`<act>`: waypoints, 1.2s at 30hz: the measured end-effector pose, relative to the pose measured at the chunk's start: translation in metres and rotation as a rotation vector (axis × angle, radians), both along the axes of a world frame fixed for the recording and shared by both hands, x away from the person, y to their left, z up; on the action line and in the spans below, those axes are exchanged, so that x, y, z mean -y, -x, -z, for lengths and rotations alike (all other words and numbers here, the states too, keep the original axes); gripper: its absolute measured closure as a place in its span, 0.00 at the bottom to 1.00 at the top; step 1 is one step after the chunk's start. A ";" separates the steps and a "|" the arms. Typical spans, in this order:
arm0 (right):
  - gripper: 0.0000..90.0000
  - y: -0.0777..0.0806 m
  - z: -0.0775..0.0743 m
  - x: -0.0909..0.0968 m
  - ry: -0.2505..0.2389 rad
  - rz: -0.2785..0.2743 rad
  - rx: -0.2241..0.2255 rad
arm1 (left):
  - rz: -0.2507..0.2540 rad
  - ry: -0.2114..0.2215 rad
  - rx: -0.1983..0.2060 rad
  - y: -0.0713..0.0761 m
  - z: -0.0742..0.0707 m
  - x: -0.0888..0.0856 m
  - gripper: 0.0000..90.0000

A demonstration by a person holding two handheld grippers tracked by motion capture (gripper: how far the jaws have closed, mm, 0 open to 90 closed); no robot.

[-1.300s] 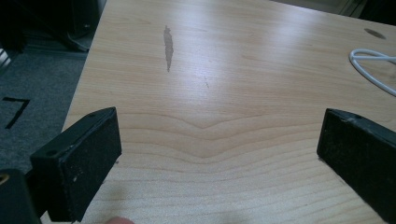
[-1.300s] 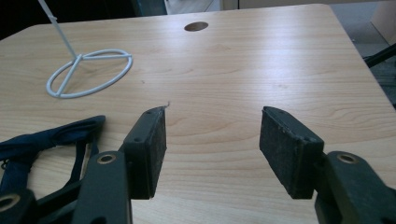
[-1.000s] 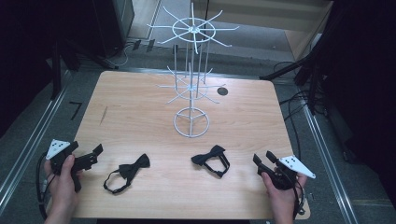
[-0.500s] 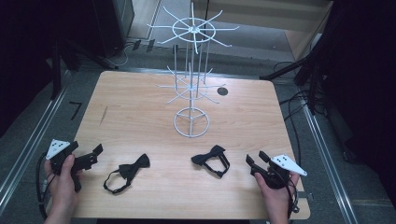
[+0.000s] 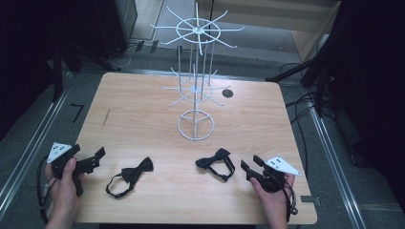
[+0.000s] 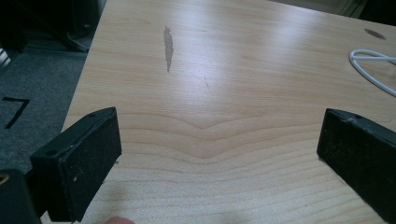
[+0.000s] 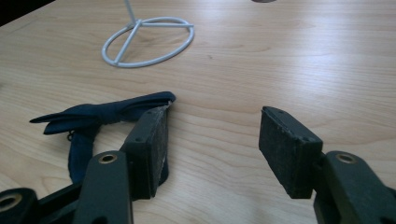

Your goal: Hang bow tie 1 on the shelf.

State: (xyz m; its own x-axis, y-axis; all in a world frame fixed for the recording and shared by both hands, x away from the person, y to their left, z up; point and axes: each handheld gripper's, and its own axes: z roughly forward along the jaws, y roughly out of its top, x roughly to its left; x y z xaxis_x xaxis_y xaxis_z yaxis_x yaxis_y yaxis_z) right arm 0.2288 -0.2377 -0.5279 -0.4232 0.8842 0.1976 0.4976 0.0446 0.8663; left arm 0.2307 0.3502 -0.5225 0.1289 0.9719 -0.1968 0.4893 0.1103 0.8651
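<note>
Fingers (image 7: 159, 128) of the right gripper (image 5: 252, 167) are spread beside a dark bow tie (image 5: 216, 162) on the bench (image 5: 143, 109), nothing pinched yet.

Fingers (image 6: 79, 158) of the left gripper (image 5: 95, 160) are also held apart over bare wood. A second bow tie (image 5: 131, 175) is seen lying flat nearer that hand, and both ties are well apart from the white wire display rack (image 5: 196, 95), whose arms are bare (so hanging, if intended, is judged entirely ahead). From above, both ties and the whole rack are shown; in the right gripper view, the near tie (image 7: 100, 114) is seen just outside one finger, not between the two.
</note>
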 end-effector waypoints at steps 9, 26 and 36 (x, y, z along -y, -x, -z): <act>0.48 -0.003 0.005 -0.015 0.029 -0.040 -0.032 | 0.001 0.001 0.000 0.000 0.000 0.000 0.00; 0.64 -0.008 0.017 -0.035 0.060 -0.134 -0.138 | 0.001 0.004 0.000 0.000 0.000 -0.001 0.00; 0.82 -0.009 0.020 -0.037 0.098 -0.132 -0.162 | 0.003 0.004 0.000 0.000 0.000 -0.001 0.00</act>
